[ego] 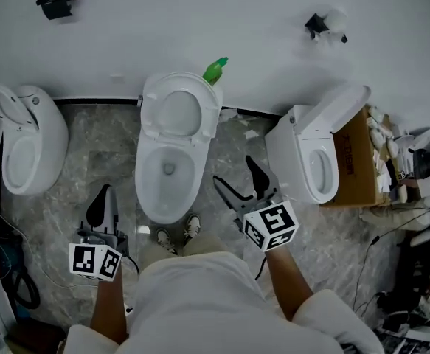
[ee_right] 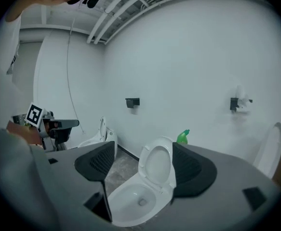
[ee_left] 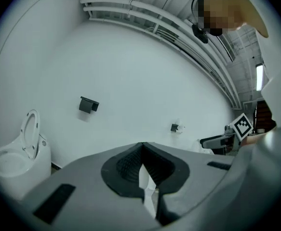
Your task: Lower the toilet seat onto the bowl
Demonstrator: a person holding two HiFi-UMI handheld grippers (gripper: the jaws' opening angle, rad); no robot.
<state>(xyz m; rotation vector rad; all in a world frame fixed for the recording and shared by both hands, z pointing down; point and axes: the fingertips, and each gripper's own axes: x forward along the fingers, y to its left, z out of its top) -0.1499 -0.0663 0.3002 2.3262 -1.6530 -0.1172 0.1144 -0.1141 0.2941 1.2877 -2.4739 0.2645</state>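
The middle toilet's white seat (ego: 178, 114) stands raised against the wall above its open bowl (ego: 167, 177). Through the right gripper view the same seat (ee_right: 157, 165) and bowl (ee_right: 135, 201) show between the jaws, a little way ahead. My right gripper (ego: 239, 182) is open, hovering just right of the bowl's front, touching nothing. My left gripper (ego: 101, 207) is shut and empty, low at the bowl's left over the floor; its view faces the wall, with its pads (ee_left: 126, 166) pressed together.
A second toilet (ego: 24, 144) stands at the left, a third (ego: 314, 155) at the right beside a cardboard box (ego: 358, 161). A green bottle (ego: 215, 71) sits behind the middle toilet. Cables and clutter (ego: 417, 286) fill the right edge. My shoes (ego: 178, 233) stand at the bowl's front.
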